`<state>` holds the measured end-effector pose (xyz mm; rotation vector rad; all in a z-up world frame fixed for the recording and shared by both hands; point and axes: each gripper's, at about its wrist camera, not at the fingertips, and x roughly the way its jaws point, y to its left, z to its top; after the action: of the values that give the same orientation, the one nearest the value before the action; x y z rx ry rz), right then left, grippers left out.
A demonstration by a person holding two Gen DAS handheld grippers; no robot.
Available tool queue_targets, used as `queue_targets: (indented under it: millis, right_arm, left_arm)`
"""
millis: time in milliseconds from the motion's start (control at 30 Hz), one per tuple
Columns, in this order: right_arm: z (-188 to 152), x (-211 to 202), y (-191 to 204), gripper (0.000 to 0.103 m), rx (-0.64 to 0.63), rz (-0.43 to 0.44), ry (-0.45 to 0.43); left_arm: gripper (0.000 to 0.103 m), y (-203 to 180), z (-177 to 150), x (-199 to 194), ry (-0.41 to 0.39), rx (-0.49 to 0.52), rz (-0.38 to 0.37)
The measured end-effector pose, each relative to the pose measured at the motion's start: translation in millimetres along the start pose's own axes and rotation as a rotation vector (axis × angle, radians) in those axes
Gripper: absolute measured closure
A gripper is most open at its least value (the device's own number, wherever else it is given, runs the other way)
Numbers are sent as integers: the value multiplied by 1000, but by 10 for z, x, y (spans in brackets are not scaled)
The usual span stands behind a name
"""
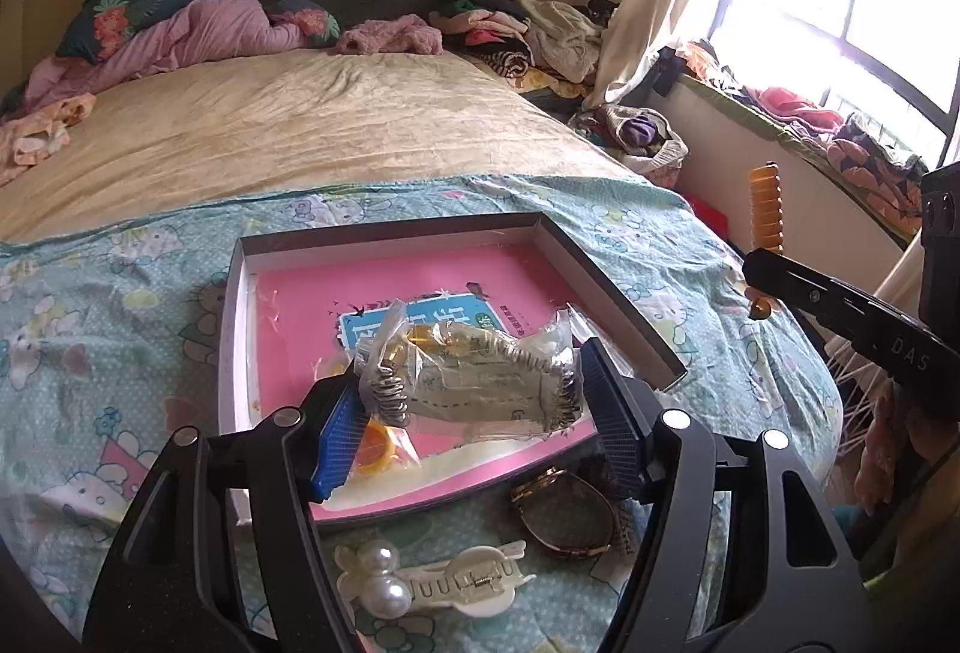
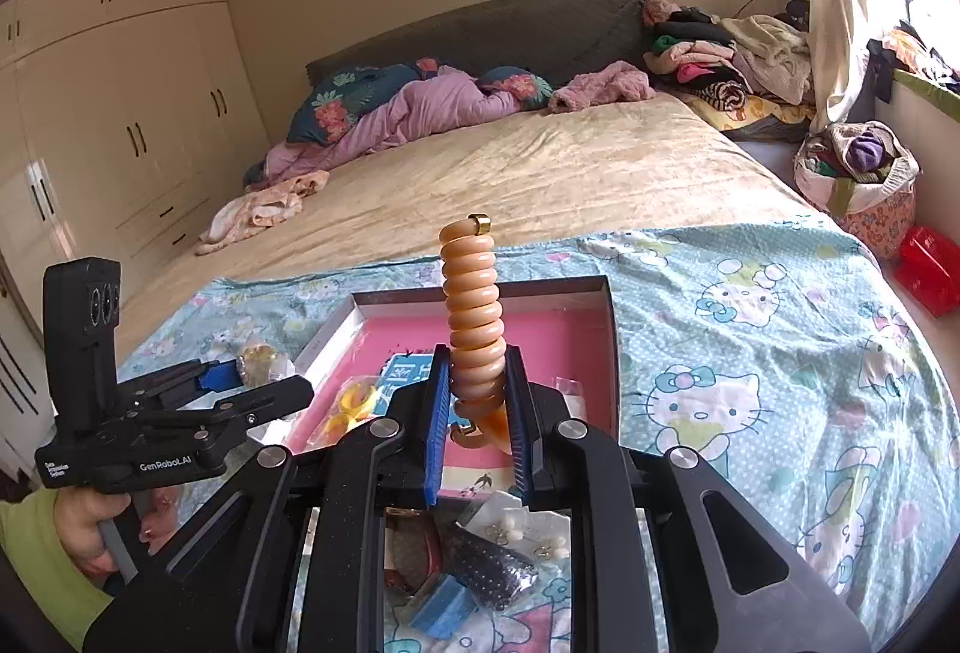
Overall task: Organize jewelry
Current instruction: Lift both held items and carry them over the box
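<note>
My left gripper (image 1: 471,395) is shut on a clear plastic bag (image 1: 480,377) that holds a silver coil and gold pieces. It hangs just above the near part of a shallow box (image 1: 390,227) with a pink lining, which lies on the cartoon-cat sheet. My right gripper (image 2: 478,371) is shut on an orange spiral bracelet (image 2: 471,293) that stands upright between the blue pads, over the box's (image 2: 480,287) near edge. In the left wrist view the spiral bracelet (image 1: 765,203) shows at the right. In the right wrist view the left gripper (image 2: 252,377) sits at the left, held by a hand (image 2: 90,527).
A yellow-orange ring in a packet (image 1: 378,449) lies inside the box. In front of the box lie a pearl hair clip (image 1: 420,581) and a brown bangle-like piece (image 1: 570,515). Pearl earrings on a card (image 2: 516,527) and a dotted dark pouch (image 2: 486,563) lie below my right gripper. The bed's edge drops off at the right.
</note>
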<state>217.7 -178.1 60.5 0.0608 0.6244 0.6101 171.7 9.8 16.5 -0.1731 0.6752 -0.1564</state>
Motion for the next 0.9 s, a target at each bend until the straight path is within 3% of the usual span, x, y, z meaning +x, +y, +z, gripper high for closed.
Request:
queue_targets:
  millis: [900]
  right_arm:
    - [-171,846,-431,86,28,-70,175]
  left_arm:
    - [44,-51,-169,897,165,7,40]
